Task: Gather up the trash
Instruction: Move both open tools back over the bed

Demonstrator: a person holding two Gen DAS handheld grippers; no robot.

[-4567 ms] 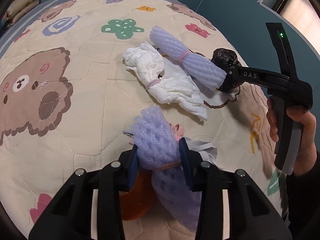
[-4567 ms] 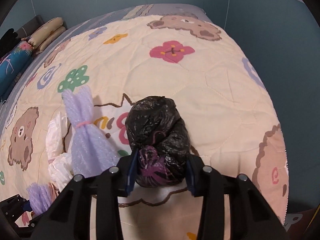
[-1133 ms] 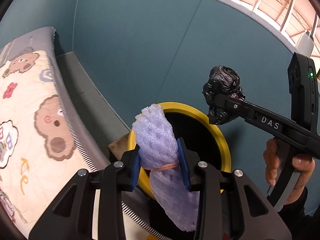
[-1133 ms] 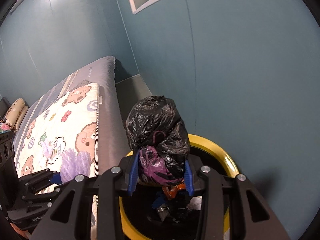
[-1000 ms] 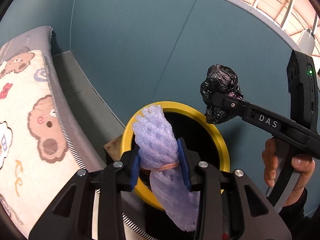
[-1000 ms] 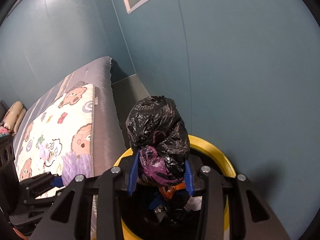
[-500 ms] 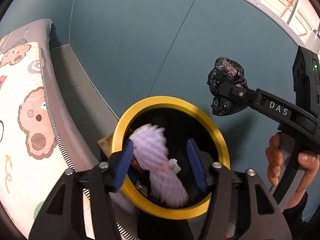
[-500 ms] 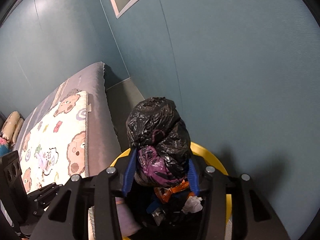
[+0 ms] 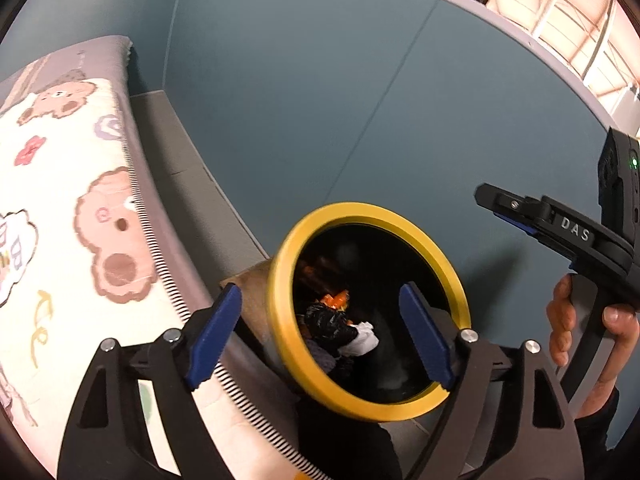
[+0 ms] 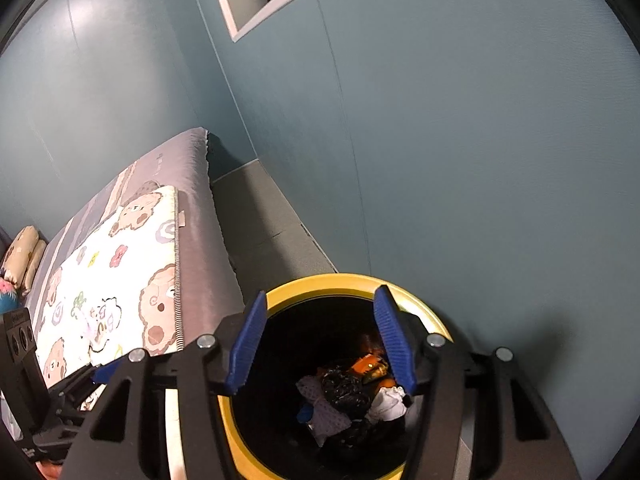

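Observation:
A yellow-rimmed trash bin (image 9: pixel 280 320) (image 10: pixel 332 282) stands on the floor between the bed and the blue wall. Inside lie the black plastic bag (image 9: pixel 328 326) (image 10: pixel 346 394), the purple foam net (image 10: pixel 326 412), white paper (image 9: pixel 364 342) (image 10: pixel 386 400) and orange scraps (image 9: pixel 336 300). My left gripper (image 9: pixel 320 332) is open and empty, above the bin's mouth. My right gripper (image 10: pixel 320 340) is open and empty, also over the bin; it shows in the left wrist view (image 9: pixel 516 208) at the right, held by a hand.
The bed with a cartoon bear quilt (image 9: pixel 60 220) (image 10: pixel 112 276) lies left of the bin. A grey floor strip (image 10: pixel 264 220) runs between bed and blue wall (image 10: pixel 460 140). Pillows (image 10: pixel 24 252) sit at the bed's far end.
Both grippers swung from the bed to the bin. The left opened and dropped the purple foam net in. The right then opened and dropped the black bag in.

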